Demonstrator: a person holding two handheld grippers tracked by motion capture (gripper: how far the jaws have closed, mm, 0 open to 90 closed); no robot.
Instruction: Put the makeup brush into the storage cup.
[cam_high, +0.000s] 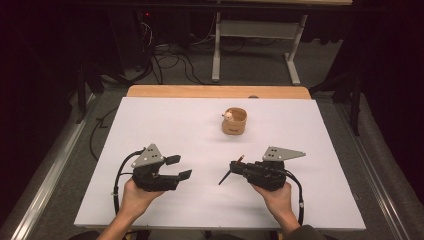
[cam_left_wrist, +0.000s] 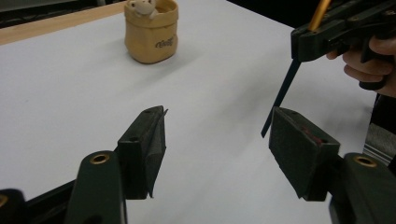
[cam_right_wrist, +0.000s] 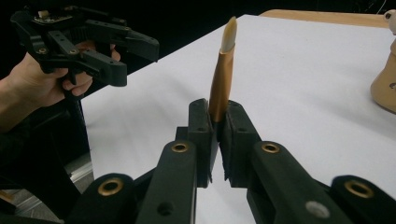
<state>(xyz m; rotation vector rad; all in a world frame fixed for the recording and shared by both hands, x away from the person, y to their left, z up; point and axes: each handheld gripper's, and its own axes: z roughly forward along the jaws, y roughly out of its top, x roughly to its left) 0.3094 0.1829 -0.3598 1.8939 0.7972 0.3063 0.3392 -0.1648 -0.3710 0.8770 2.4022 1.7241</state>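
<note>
My right gripper (cam_high: 234, 166) at the front right of the white table (cam_high: 165, 125) is shut on a paintbrush (cam_right_wrist: 222, 77). The brush has a golden ferrule and a pale tip that rises above the jaws, and its dark handle (cam_left_wrist: 282, 91) slants down toward the table. My left gripper (cam_high: 184, 167) at the front left is open, jaws well apart (cam_left_wrist: 223, 140), nothing between them. A tan pot (cam_high: 234, 121) with a small pale figure (cam_left_wrist: 142, 7) at its rim stands farther back, near the table's middle.
A wooden strip (cam_high: 215, 91) runs along the table's far edge. Beyond it are a grey desk frame (cam_high: 255, 30) and cables on the floor. A metal rail (cam_high: 45, 175) lies left of the table.
</note>
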